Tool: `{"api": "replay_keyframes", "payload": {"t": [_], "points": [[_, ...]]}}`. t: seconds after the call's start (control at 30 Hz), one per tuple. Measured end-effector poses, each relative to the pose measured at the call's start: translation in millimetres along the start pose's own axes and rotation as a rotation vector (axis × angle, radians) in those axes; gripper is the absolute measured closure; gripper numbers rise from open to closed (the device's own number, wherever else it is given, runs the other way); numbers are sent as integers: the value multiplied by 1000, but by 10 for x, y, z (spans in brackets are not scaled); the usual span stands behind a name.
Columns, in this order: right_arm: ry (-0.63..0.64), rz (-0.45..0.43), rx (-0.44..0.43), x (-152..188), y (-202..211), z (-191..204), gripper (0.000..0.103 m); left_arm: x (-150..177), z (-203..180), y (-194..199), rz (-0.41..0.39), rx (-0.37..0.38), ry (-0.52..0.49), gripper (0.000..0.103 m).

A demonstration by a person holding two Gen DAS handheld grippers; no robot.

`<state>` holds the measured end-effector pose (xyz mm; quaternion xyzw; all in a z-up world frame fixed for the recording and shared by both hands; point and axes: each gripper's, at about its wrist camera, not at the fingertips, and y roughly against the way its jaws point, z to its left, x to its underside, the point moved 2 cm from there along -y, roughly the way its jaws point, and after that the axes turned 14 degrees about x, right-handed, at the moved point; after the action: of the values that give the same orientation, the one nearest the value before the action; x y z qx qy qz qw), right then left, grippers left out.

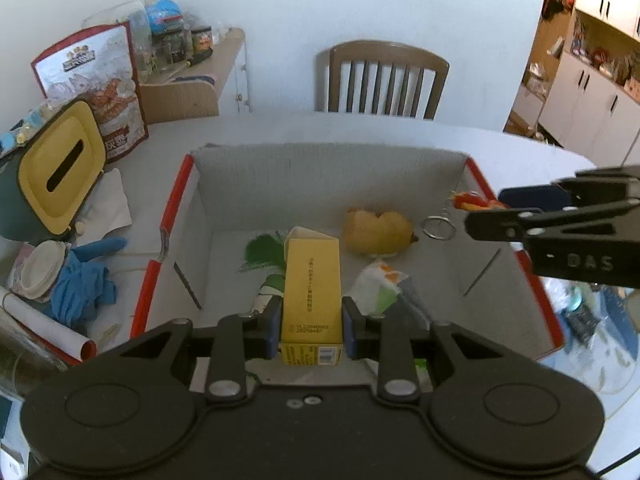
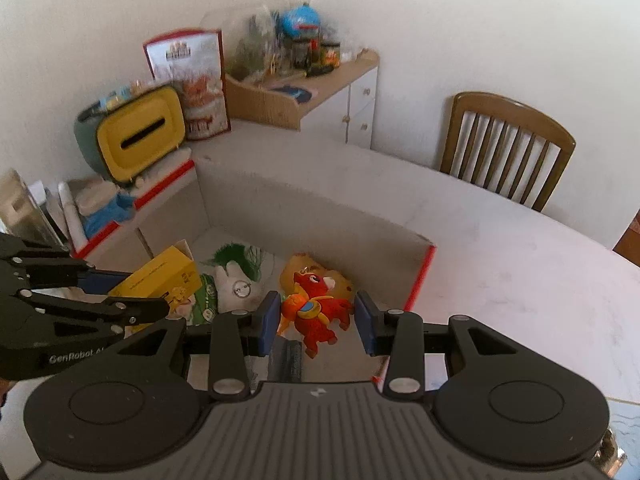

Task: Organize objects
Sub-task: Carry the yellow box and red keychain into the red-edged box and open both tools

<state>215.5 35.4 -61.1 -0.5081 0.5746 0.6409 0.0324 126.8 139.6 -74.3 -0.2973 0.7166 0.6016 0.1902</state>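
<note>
Two hand-held grippers over the box point(image 1: 328, 168): left point(image 1: 310, 322) clamping yellow carton point(image 1: 312, 280), right point(image 2: 318, 318) wide around half-hidden red toy point(image 2: 316, 308).

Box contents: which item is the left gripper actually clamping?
The yellow carton, held between the left gripper's pads. The yellow plush and green-white packet lie loose on the box floor; the red toy sits between the right gripper's open fingers.
</note>
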Motion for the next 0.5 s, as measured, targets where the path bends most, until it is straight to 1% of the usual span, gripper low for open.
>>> {"api": "replay_keyframes", "payload": {"t": [0.2,0.37,0.5], "points": [[64,51,12,49,-263,220,64,20,56,-170,49,0,-21,75],[104,86,-3,138,-360,343,64,45,90,-276,93,14,-13,75],[117,108,-9,192,-397,377,63,49,114,-333,113,21,-12,75]]}}
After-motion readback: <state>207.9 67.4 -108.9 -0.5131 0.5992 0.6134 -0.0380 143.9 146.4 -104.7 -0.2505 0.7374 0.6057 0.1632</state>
